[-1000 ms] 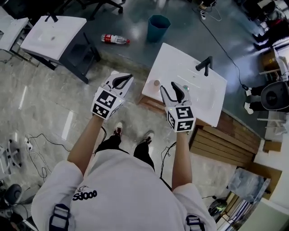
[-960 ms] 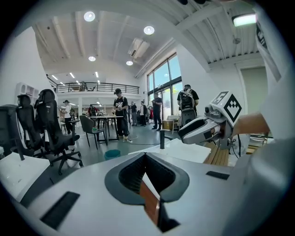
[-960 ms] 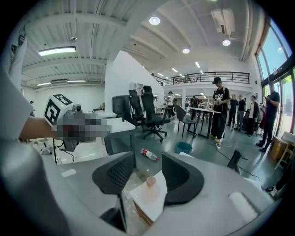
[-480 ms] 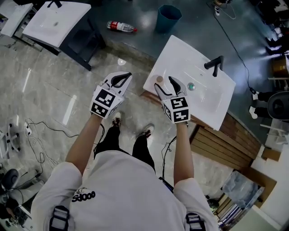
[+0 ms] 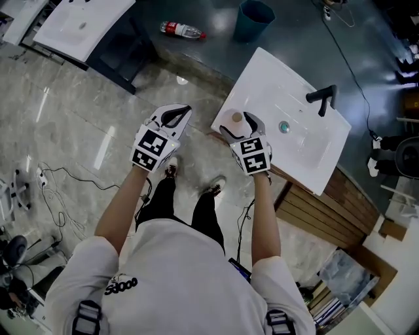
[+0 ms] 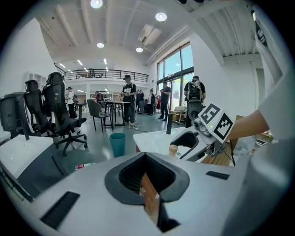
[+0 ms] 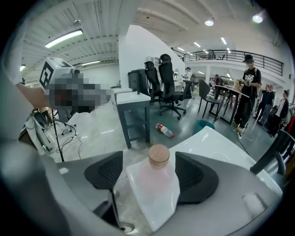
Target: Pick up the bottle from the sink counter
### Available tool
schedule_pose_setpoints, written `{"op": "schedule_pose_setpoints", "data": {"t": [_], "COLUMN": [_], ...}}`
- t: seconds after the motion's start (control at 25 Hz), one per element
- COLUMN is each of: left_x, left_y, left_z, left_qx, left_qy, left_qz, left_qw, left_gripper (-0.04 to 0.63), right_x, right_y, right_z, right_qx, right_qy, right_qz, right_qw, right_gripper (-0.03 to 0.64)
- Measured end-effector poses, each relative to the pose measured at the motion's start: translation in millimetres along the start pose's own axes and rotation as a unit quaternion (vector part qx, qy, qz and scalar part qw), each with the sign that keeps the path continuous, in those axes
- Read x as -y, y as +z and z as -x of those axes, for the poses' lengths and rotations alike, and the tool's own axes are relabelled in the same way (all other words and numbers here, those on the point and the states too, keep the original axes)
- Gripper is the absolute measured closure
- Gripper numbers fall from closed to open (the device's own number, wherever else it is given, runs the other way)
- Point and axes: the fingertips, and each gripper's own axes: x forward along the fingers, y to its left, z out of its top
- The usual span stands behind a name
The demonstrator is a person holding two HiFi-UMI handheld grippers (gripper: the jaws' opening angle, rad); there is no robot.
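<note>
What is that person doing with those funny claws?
A person holds a gripper in each hand. The right gripper hangs over the corner of the sink. Its jaws have just been opening and stand either side of the bottle there, not squeezing it yet. The left gripper is shut and empty, off to the side above the floor.

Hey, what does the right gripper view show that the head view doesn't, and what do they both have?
Only the right gripper view: the bottle with its pale body between the jaws of the right gripper, which have just been opening and stand apart, plus office chairs and people beyond. Only the head view: the basin drain, the person's shoes, and wooden planks beside the sink. Both: the bottle's cork-coloured cap, the white sink counter, the teal bin, and a red-labelled bottle on the floor.
</note>
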Motion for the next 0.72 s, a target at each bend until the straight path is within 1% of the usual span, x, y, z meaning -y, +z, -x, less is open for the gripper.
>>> {"op": "schedule_pose_setpoints", "data": {"t": [0.16, 0.44, 0.72], "left_x": [2, 4, -1], "left_y": [-13, -35, -52], "left_z": [-10, -18, -25], "left_qx": [-0.012, -0.036, -0.053], "left_qy": [-0.006, -0.013, -0.014], "left_qz": [0.006, 0.014, 0.024], "left_qw": [0.9999, 0.9992, 0.9982], "left_gripper": [0.589, 0.589, 0.589], "right_x": [0, 0, 9], "right_y": [-11, -22, -33], "right_z": [-15, -30, -47], "right_qx": [-0.016, -0.031, -0.051], "right_qy": [0.007, 0.009, 0.011], "right_qz": [0.007, -0.005, 0.001], "right_qw": [1.0, 0.999, 0.999], "right_gripper": [0.252, 0.224, 0.222]}}
